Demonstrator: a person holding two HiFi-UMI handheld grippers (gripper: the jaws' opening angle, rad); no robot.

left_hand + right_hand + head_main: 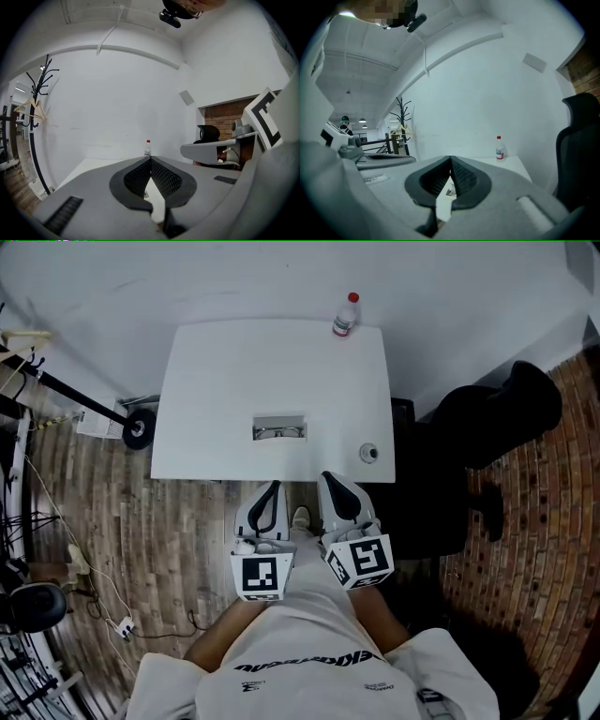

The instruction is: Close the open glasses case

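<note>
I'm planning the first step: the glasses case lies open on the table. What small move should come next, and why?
Probably carry the left hand-held gripper forward over the white table toward the open grey glasses case. It and the right hand-held gripper sit short of the table's near edge, jaws together, empty; the left lines up closest with the case.

Quick count: one table (216,381), and on it one open glasses case (278,428) in the middle, one bottle (345,315) at the far edge, and one small round thing (368,453) near the front right corner. Two grippers: left gripper (274,487), right gripper (330,477). One black chair (506,418), one coat rack (33,110).
</note>
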